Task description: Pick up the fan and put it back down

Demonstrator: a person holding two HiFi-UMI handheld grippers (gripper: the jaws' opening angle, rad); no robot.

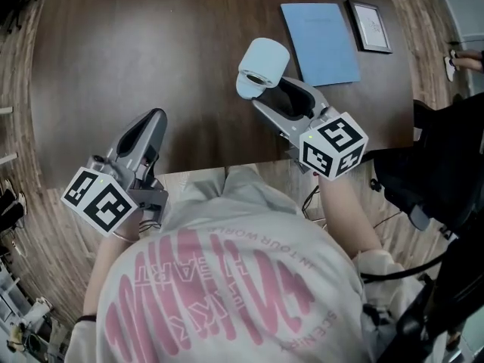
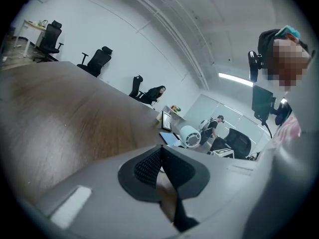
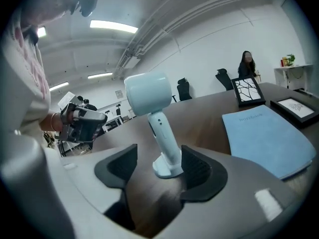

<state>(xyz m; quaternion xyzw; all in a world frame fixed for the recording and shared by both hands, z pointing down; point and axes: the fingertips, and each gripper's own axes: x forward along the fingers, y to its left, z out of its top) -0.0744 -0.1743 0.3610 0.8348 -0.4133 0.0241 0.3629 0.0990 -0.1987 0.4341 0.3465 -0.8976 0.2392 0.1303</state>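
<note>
Fan (image 3: 149, 103) stands up straight on its small foot on the table (image 1: 151, 51), right of the middle and toward the near edge. A blue book (image 1: 321, 42) lies flat just past it, nearer the far right edge.

The right tool (image 3: 160, 167) is spread wide, with one pad on each side of the fan's foot and thin stem. The right pad is just beside the foot, and it is hard to tell if they touch. The left pad is well apart from it. Nothing squeezes the fan, so it stands by itself. The tool is likely placed around the thin stem because that part is easy to pinch, while the round head on top is too fat.

The left tool (image 2: 159, 169) is closed, with its pads together and nothing between them. It waits near the near left edge, likely because one tool is enough for a light fan.
</note>
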